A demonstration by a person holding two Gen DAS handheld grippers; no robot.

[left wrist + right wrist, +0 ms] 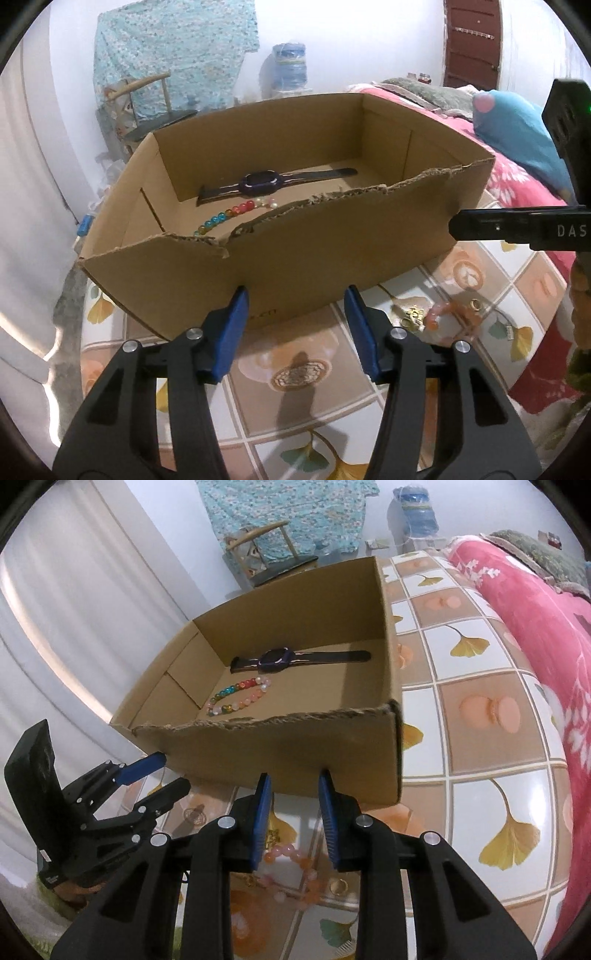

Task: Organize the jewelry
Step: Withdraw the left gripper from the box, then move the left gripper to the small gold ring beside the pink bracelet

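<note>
Jewelry half sorted: watch [291, 658] and rainbow bead bracelet [240, 696] already lie inside the cardboard box [295, 753]. Pink bracelet [295, 871], gold ring [338, 886] and gold trinket [413, 317] wait on the table [480, 775]. Left tool [295, 314] and right tool [293, 805] both gape, empty; the box's torn front wall blocks the way.

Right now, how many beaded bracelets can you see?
2: a multicoloured beaded bracelet inside the brown cardboard box beside the dark wristwatch, and a pink-orange beaded bracelet on the tiled tabletop. Others may be hidden.
</note>
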